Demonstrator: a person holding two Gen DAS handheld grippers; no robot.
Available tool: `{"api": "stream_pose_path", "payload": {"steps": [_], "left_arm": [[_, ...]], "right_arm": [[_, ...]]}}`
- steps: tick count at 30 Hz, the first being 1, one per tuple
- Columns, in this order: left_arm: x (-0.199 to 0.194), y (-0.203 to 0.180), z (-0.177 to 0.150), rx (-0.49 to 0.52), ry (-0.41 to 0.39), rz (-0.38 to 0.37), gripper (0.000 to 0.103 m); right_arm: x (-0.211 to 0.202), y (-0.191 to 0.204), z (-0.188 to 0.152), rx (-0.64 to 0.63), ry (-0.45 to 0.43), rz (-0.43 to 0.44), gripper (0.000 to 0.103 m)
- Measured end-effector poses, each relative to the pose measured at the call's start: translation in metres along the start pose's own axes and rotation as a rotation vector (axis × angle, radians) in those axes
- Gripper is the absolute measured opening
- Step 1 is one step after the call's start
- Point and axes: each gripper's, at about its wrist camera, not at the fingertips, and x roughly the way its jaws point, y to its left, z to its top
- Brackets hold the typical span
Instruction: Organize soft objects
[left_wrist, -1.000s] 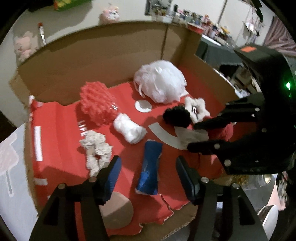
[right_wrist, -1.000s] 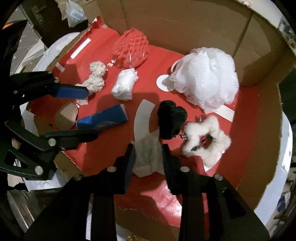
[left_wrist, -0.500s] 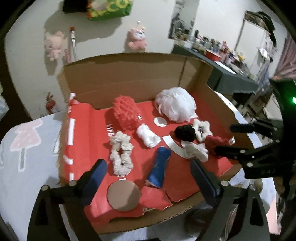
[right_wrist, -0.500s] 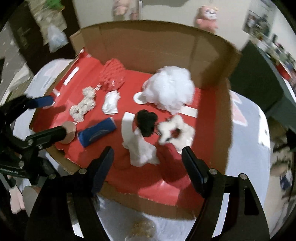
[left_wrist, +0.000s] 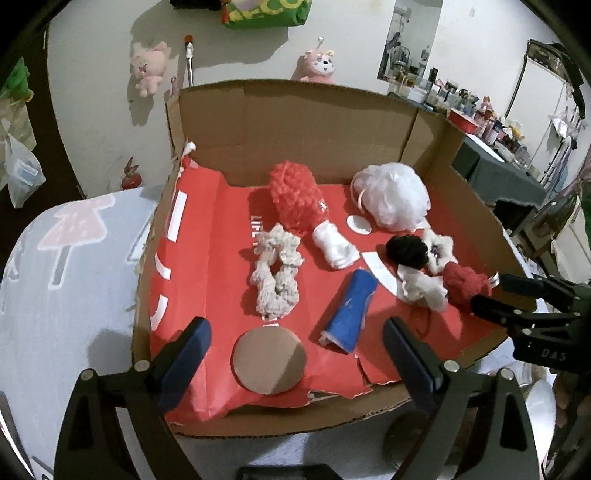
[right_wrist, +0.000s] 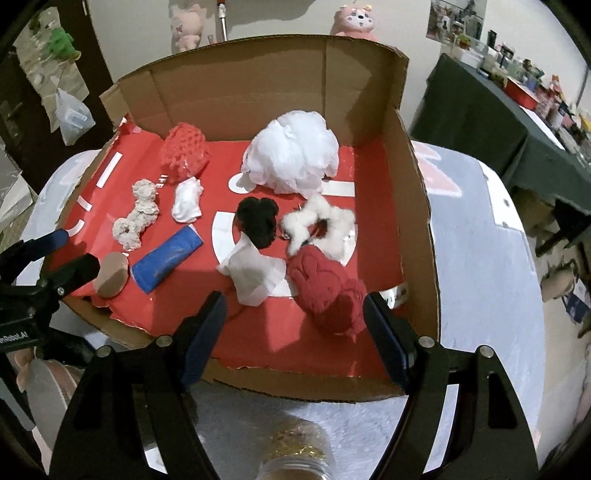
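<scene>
1. Soft objects, including a white mesh pouf (right_wrist: 291, 155) by the back wall, lie spread across the cardboard box (right_wrist: 413, 206) floor.
2. Left gripper (left_wrist: 295, 360) and right gripper (right_wrist: 295, 325) hover empty, jaws wide, at the front edge, seemingly choosing.

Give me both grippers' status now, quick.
Left gripper: open, holding nothing, above the box's near edge.
Right gripper: open, holding nothing; the dark red knitted piece lies loose ahead of it.
</scene>
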Motion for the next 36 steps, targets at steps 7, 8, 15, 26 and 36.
{"api": "stream_pose_path", "payload": {"steps": [7,8,15,26,36], "left_arm": [[0.009,0.001,-0.004,-0.014,0.028,0.019,0.096],[0.010,0.002,-0.004,-0.015,0.034,0.019,0.096],[0.015,0.005,-0.005,-0.025,0.061,0.035,0.096],[0.014,0.006,-0.005,-0.024,0.044,0.038,0.096],[0.012,0.005,-0.006,-0.017,0.037,0.043,0.096]], "right_arm": [[0.003,0.001,-0.007,0.006,-0.005,-0.004,0.075],[0.003,0.002,-0.008,0.005,-0.009,-0.007,0.075],[0.010,0.002,-0.014,0.027,-0.013,0.007,0.075],[0.008,0.003,-0.016,0.017,-0.038,-0.032,0.075],[0.008,0.004,-0.017,0.012,-0.043,-0.040,0.075]]}}
